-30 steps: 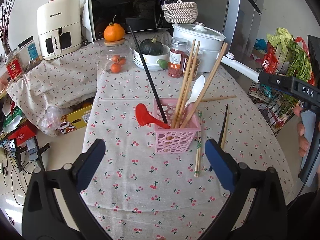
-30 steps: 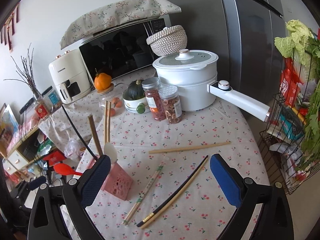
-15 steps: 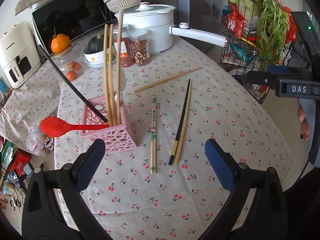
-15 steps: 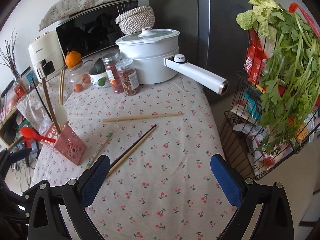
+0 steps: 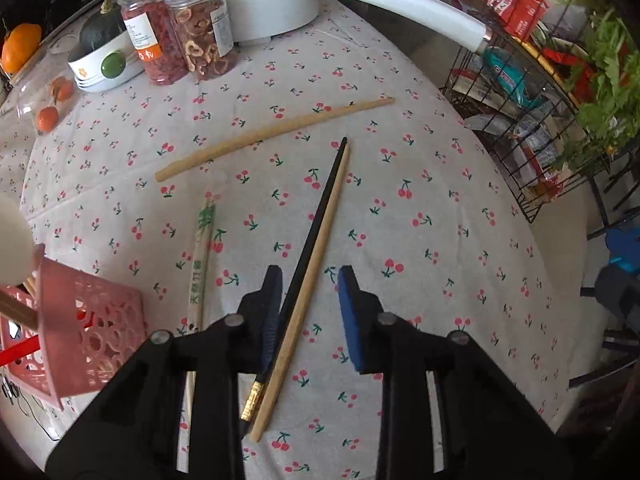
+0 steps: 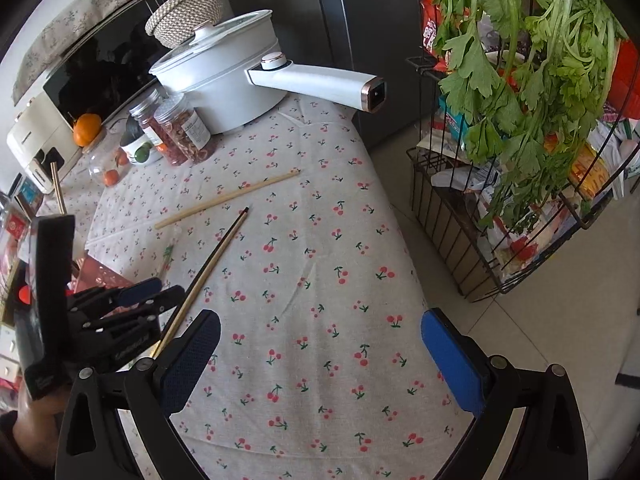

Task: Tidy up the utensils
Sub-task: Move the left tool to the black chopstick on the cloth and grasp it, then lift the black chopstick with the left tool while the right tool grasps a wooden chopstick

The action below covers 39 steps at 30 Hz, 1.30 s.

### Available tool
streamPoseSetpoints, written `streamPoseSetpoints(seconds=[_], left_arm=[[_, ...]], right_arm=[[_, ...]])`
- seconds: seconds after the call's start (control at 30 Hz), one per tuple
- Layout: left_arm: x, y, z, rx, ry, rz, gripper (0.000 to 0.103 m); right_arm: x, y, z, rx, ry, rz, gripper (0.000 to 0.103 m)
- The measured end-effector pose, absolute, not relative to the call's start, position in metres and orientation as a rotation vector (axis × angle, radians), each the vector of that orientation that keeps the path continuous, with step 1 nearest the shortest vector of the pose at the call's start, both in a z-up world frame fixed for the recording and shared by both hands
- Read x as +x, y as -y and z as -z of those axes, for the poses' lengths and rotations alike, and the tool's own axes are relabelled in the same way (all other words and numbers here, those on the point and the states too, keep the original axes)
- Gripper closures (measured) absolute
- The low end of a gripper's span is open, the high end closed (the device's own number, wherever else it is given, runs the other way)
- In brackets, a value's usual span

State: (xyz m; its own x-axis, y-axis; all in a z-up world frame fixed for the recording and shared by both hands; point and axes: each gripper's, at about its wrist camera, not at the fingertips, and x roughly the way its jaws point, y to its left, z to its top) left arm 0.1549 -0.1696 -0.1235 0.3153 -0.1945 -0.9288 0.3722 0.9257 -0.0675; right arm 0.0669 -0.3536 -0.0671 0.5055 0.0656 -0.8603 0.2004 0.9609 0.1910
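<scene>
My left gripper [image 5: 309, 280] is low over the cherry-print tablecloth, its jaws narrowed around a black chopstick [image 5: 320, 208] and a wooden chopstick [image 5: 326, 232] lying side by side; the pads do not visibly clamp them. A wrapped chopstick pair [image 5: 202, 240] lies to the left, a long wooden chopstick [image 5: 272, 136] farther back. The pink utensil basket [image 5: 80, 320] stands at the left edge. My right gripper [image 6: 320, 340] is wide open and empty above the table's near right side; the left gripper [image 6: 152, 292] shows in its view over the chopsticks [image 6: 216, 252].
A white pot [image 6: 224, 80] with a long handle [image 5: 400, 8] stands at the back, beside two jars [image 5: 176, 36] and a bowl with a squash [image 5: 100, 48]. A wire rack of vegetables [image 6: 520, 160] stands right of the table edge.
My left gripper has dropped toward the table, moved right from the basket to the black and wooden chopsticks, and its jaws have narrowed around them. My right gripper has drifted right, still open.
</scene>
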Motion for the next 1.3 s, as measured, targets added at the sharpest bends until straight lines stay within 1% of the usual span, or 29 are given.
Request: streamPoseSetpoints(seconds=[0.13, 0.2, 0.47, 0.73, 0.83, 0.93, 1.03, 1.3], left_arm=[[0.178, 0.173, 0.139, 0.124, -1.232, 0.336, 0.085], [0.184, 0.174, 0.144, 0.103, -1.246, 0.340, 0.091], [0.192, 0.179, 0.147, 0.084, -1.279, 0.412, 0.092], [0.200, 0.200, 0.158, 0.222, -1.264, 0.390, 0.092], [0.202, 0.211, 0.155, 0.266, -1.222, 0.384, 0.092], [0.206, 0.214, 0.152, 0.247, -1.228, 0.370, 0.092], [0.198, 0.214, 0.147, 0.263, -1.216, 0.349, 0.095], [0.134, 0.162, 0.095, 0.215, -1.119, 0.466, 0.097]], right_arm=[[0.070, 0.350, 0.070, 0.273, -1.056, 0.061, 0.002], [0.071, 0.349, 0.072, 0.265, -1.060, 0.057, 0.002], [0.075, 0.362, 0.073, 0.287, -1.056, 0.074, 0.002], [0.076, 0.375, 0.078, 0.342, -1.065, 0.107, 0.002], [0.077, 0.374, 0.079, 0.338, -1.070, 0.110, 0.002], [0.079, 0.372, 0.081, 0.326, -1.077, 0.113, 0.002], [0.082, 0.371, 0.082, 0.326, -1.080, 0.122, 0.002], [0.085, 0.367, 0.084, 0.351, -1.075, 0.138, 0.002]])
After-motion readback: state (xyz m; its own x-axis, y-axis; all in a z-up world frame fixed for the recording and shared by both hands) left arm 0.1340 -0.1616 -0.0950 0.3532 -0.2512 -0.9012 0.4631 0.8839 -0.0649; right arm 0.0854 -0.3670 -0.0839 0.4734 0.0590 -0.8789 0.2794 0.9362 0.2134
